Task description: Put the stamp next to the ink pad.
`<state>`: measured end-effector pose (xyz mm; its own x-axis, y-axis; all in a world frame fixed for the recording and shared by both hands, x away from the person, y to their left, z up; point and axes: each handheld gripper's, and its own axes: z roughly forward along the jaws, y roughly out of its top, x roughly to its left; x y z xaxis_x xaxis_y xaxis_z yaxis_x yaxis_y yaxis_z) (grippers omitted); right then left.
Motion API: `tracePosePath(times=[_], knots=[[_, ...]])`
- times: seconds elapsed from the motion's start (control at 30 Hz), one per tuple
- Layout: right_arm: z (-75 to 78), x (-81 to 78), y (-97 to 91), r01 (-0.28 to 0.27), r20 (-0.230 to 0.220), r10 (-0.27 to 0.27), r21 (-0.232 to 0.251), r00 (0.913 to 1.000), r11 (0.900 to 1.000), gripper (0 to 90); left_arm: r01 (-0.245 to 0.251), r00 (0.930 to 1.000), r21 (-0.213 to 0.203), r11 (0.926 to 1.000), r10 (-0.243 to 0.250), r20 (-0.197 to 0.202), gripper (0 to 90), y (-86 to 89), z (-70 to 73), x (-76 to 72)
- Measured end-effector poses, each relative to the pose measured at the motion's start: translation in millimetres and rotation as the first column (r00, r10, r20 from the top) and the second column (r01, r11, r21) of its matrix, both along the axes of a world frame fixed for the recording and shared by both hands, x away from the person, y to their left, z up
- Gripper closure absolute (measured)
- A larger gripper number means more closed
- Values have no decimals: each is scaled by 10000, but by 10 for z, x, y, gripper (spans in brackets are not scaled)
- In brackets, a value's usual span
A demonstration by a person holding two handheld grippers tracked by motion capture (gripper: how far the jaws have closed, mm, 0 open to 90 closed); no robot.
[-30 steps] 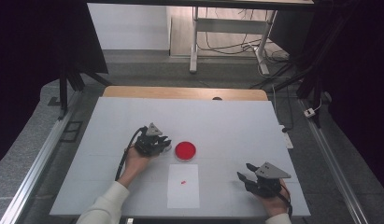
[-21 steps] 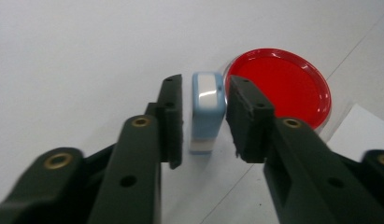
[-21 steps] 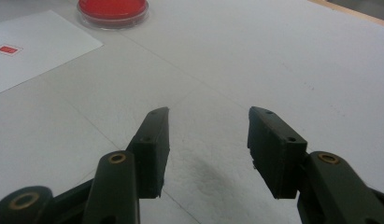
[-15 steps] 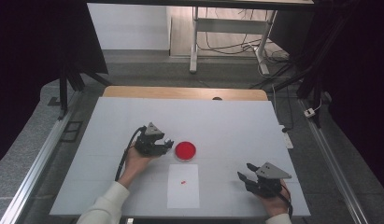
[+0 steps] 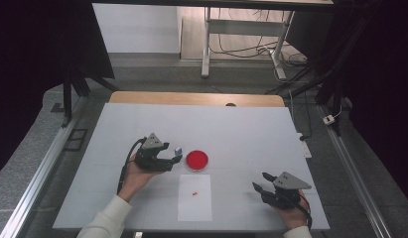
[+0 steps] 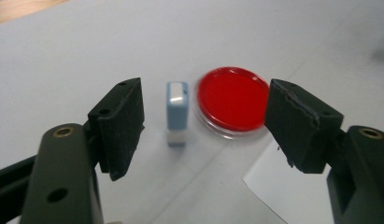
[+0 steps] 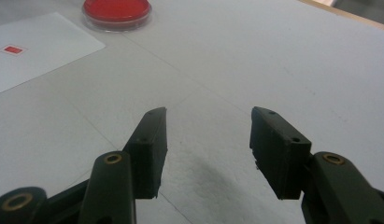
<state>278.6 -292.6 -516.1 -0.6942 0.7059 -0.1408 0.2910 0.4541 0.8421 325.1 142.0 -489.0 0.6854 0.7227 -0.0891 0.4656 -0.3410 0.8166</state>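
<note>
Left gripper [image 6: 206,123] jaws have just been spreading — small pale-blue block stamp [image 6: 177,113] standing free between them, beside the round red ink pad [image 6: 233,100]. Right gripper [image 7: 208,149] idling spread, empty, near white paper sheet [image 5: 194,206].

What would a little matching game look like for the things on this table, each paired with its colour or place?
Things:
1. stamp
2. ink pad
3. paper sheet
4. right claw

Descriptions:
A. round and red
B. white, bearing a small red mark
C. pale blue, upright between the left claw's open jaws
D. open over bare table

Pairs: 1-C, 2-A, 3-B, 4-D
</note>
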Motion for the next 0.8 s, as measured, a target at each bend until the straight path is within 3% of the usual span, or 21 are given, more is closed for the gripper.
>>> tracePosePath(times=[0.27, 0.8], knots=[[1, -10, 31, -444, 142, 444, -32, 9989, 9990, 445, 49, 9999, -71, 10000, -49, 110, 291, 125, -10, -278], [-28, 20, -27, -534, 150, 536, -102, 9985, 9985, 444, -197, 9998, -73, 9998, 197, 65, 301, 529, -157, -842]])
